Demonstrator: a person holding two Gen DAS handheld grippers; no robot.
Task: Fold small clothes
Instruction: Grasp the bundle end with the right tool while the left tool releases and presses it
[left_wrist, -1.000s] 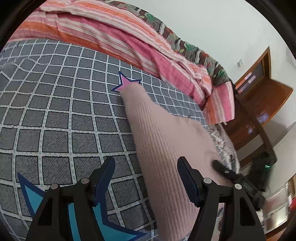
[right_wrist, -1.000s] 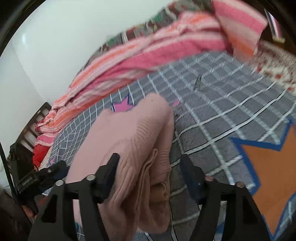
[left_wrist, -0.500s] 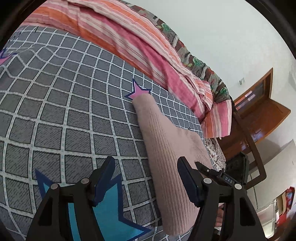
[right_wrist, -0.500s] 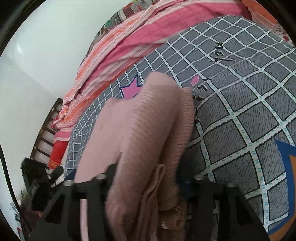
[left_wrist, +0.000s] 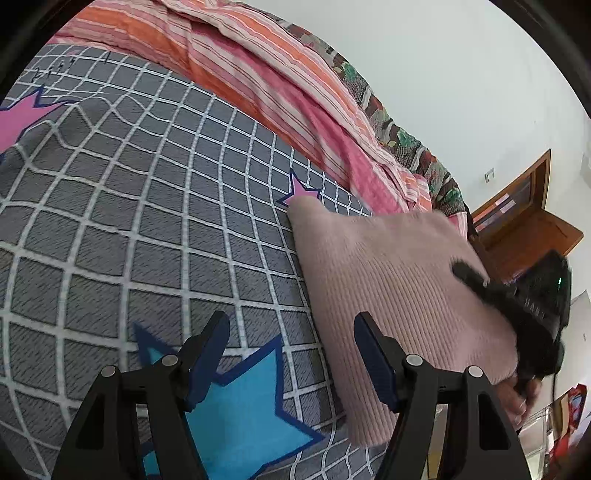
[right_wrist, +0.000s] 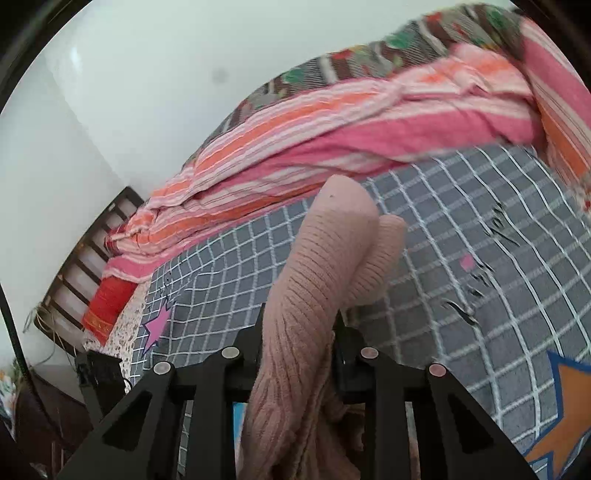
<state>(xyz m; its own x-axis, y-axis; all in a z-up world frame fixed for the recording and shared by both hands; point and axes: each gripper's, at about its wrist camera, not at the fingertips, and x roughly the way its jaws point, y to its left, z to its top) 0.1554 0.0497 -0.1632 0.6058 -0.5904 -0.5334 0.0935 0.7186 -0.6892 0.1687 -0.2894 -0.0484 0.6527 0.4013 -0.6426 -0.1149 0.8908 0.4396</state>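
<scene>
Grey grid bedsheet (left_wrist: 110, 236) with star prints covers the bed; striped pink-orange quilt (left_wrist: 280, 85) is bunched along the far edge by the wall. On the sheet lies the pink knit garment (left_wrist: 388, 280), already doubled into a thick, roughly rectangular bundle, so the fold looks mostly done. In the right wrist view the same garment (right_wrist: 314, 295) shows at least two stacked layers, with loose fabric bunched at the near end. Right gripper (right_wrist: 299, 354) is clamped tight on that near end, fabric squeezed between the jaws. Left gripper (left_wrist: 291, 354) is wide apart, holding nothing, hovering over the sheet just beside the garment's left edge. Likely left: one final fold or a tidy-up, then release.
</scene>
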